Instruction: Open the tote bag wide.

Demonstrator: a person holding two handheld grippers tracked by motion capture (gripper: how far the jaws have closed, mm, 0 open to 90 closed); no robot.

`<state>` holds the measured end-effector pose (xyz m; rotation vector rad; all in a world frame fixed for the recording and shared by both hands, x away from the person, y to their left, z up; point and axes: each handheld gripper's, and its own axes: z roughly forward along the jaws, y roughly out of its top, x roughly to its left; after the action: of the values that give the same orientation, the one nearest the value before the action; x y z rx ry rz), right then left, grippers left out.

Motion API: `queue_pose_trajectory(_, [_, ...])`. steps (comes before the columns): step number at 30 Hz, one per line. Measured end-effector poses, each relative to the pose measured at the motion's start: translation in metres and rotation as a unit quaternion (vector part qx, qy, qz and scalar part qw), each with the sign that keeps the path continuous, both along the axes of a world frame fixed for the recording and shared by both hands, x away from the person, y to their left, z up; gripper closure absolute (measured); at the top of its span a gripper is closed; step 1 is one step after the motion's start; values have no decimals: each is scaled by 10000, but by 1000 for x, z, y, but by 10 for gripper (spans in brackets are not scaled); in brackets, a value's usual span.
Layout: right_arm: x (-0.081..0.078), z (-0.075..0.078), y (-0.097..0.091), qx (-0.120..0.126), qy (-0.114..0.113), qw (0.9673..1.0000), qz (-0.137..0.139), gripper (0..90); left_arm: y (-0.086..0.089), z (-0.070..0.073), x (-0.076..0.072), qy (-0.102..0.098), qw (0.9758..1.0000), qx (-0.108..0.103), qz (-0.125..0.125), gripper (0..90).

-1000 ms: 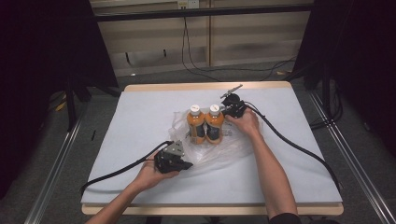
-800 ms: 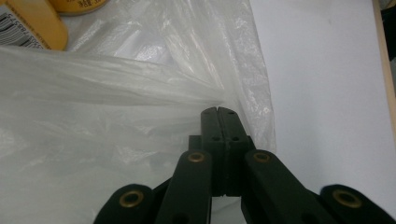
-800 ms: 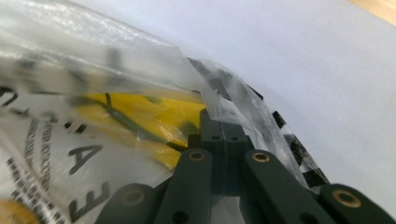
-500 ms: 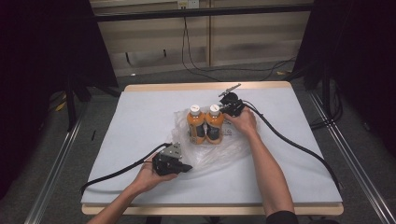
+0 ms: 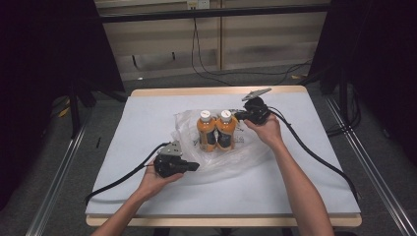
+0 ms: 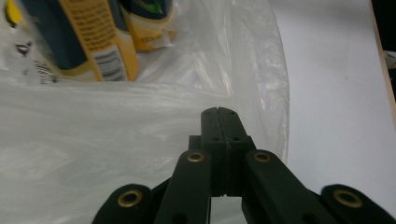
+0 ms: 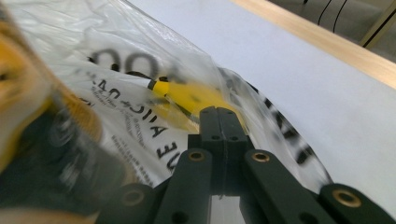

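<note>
Two orange drink bottles (image 5: 206,132) (image 5: 226,130) with white caps stand upright side by side inside a clear printed plastic bag (image 5: 236,157) on the table. My right gripper (image 5: 237,116) is just right of the bottles, its jaws shut on the bag's upper edge, and the film rises to the tips (image 7: 217,111). A blurred bottle (image 7: 28,93) is close on the left. My left gripper (image 5: 195,167) rests at the bag's near edge with its jaws pressed together (image 6: 218,112). Whether film is pinched there is hidden. The bottle labels (image 6: 88,42) lie ahead of it.
A white cover (image 5: 147,113) lies over the wood-edged table (image 5: 196,91). A black cable (image 5: 314,155) trails from the right gripper across the right side, and another cable (image 5: 123,179) runs off the near left. Dark frames and floor surround the table.
The right gripper has lifted a little beside the bottles, drawing the bag's edge up with it. The left gripper has stayed about where it was.
</note>
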<state>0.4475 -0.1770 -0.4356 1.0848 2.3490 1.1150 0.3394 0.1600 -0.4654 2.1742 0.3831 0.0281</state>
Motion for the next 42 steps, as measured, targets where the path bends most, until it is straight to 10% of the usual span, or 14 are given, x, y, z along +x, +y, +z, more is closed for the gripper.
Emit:
queue_pose_trajectory(5, [-23, 8, -17, 266, -245, 9993, -61, 898, 16, 6, 2, -131, 9991, -235, 322, 796])
queue_pose_trajectory(12, [-55, 15, -51, 746, -522, 9954, -313, 580, 30, 13, 0, -420, 9955, -278, 806, 563])
queue_pose_trajectory(24, [-108, 23, -85, 896, -834, 9904, -647, 152, 62, 23, -11, -708, 9849, -245, 1559, 209])
queue_pose_trajectory(37, [-165, 14, -111, 834, -969, 9881, -861, 79, 103, 21, -32, -719, 9764, 18, 2035, 118])
queue_pose_trajectory(42, [-185, 11, -119, 862, -1032, 9856, -1028, 63, 115, 22, -47, -828, 9672, 12, 2401, 111])
